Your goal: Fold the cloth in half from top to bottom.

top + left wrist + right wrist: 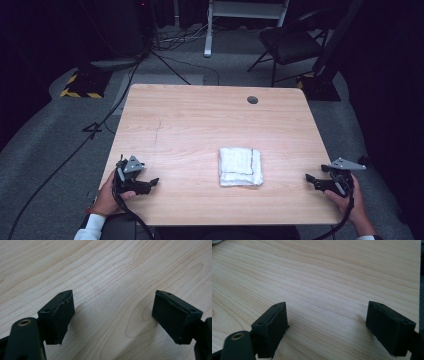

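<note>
The surface (200, 120) is a light wood-grain top with rounded corners and a small dark round hole (252, 100) near its far edge. The folded cloth (240, 167) lies flat on the near half, slightly right of centre, well apart from every edge; bare wood surrounds it on all sides, with the widest open area toward the far edge and the far left. The left hand-held gripper (152, 182) rests near the near-left corner, close to the left edge, its jaws pointing toward the cloth. The right hand-held gripper (310, 179) sits close to the right edge, jaws pointing inward at the cloth. Both stand well apart from the cloth. In the left gripper view (112, 315) and the right gripper view (327, 325), the black jaws are spread wide with bare wood between them. The cloth is white, textured like terry, folded into a near-square block, with a thin dark line running along its right and near borders.
</note>
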